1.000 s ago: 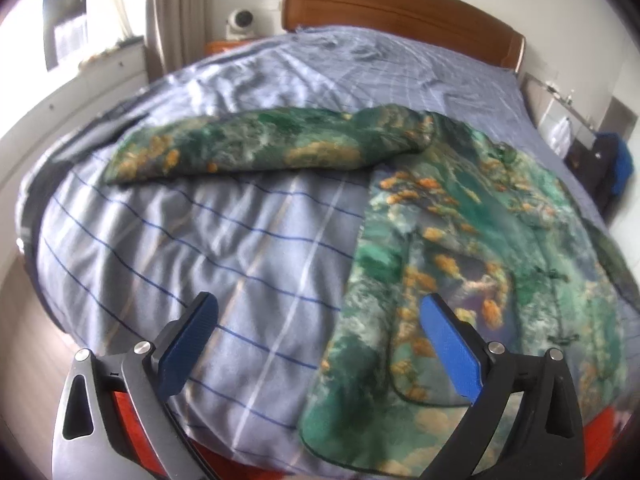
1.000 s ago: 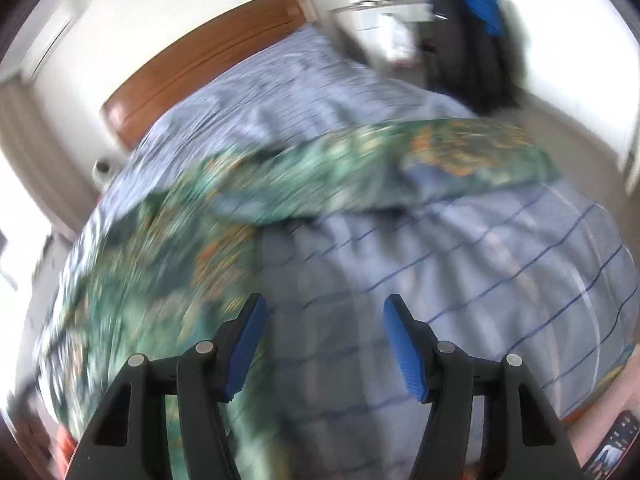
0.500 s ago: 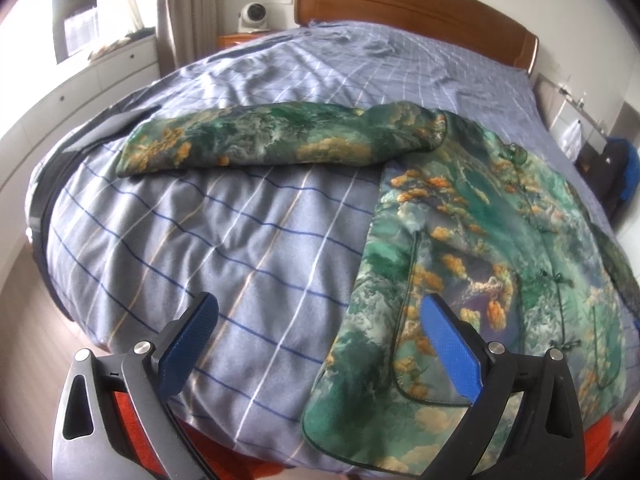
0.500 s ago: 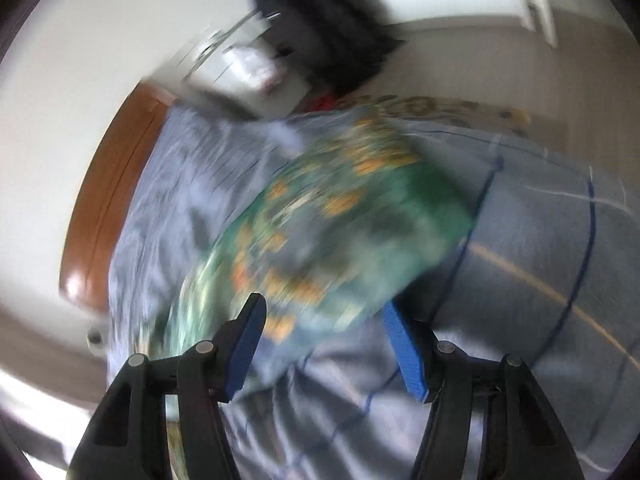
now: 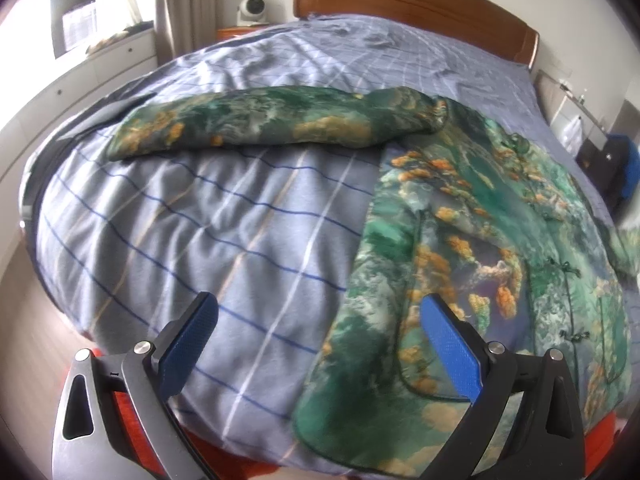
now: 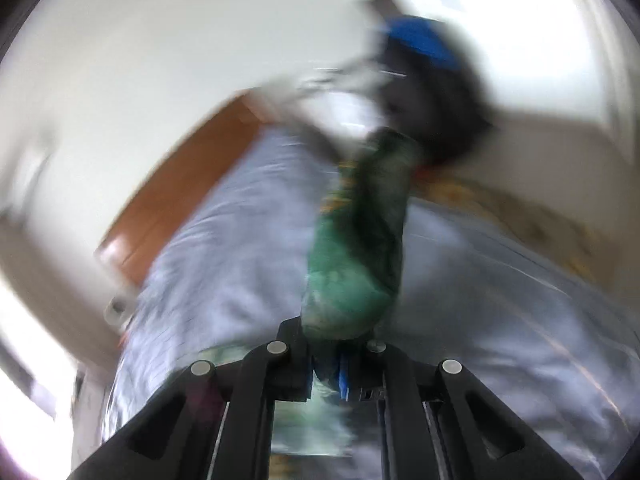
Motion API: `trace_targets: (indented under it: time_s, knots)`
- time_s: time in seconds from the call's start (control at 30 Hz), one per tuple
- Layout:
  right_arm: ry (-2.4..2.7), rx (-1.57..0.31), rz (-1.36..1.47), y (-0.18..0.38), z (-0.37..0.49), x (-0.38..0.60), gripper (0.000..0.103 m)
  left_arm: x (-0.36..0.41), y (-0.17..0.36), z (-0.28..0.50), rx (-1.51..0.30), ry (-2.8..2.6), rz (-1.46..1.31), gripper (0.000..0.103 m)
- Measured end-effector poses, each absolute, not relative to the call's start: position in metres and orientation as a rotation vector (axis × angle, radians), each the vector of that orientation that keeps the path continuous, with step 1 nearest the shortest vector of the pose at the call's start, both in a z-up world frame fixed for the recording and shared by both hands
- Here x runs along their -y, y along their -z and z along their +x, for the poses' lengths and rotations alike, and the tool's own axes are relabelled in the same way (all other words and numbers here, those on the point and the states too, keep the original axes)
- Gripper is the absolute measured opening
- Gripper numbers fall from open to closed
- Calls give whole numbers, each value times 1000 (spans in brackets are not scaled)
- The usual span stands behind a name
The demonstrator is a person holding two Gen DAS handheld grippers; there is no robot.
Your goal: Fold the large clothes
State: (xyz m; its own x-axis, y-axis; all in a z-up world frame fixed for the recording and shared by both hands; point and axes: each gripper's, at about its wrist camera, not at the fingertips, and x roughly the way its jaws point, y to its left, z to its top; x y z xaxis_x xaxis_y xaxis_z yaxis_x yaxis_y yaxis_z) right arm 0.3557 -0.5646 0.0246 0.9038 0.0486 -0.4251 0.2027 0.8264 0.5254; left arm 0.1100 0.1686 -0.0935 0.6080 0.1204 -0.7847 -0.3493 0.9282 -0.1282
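Blue-grey checked bedding (image 5: 224, 216) covers a bed with a wooden headboard (image 5: 416, 4) against a pale wall. Spread flat on that bedding, well below the headboard, lies a green jacket (image 5: 472, 248) printed with orange blossoms; one sleeve (image 5: 256, 124) stretches out sideways from its shoulder. No writing or label can be read anywhere. The left tool (image 5: 320, 344) hangs above the bed's foot edge by the jacket's hem, its blue pads spread wide with nothing between them. The right tool (image 6: 328, 364) has just closed its jaws and now pinches the jacket's other sleeve (image 6: 360, 240), which rises off the bedding in a blurred view.
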Motion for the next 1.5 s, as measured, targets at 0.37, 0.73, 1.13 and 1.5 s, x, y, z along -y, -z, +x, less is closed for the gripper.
trace_targets:
  time_s: [0.37, 0.73, 1.13, 1.5]
  knots:
    - [-348, -574, 314, -26, 469, 240, 9, -182, 92, 84, -846, -289, -320, 101]
    - [-481, -848, 235, 118, 469, 146, 55, -180, 100, 83, -861, -307, -292, 101]
    - [-292, -906, 335, 107, 470, 263, 72, -161, 99, 89, -875, -278, -229, 101]
    - [-375, -818, 253, 88, 403, 239, 72, -168, 106, 96, -934, -305, -228, 101]
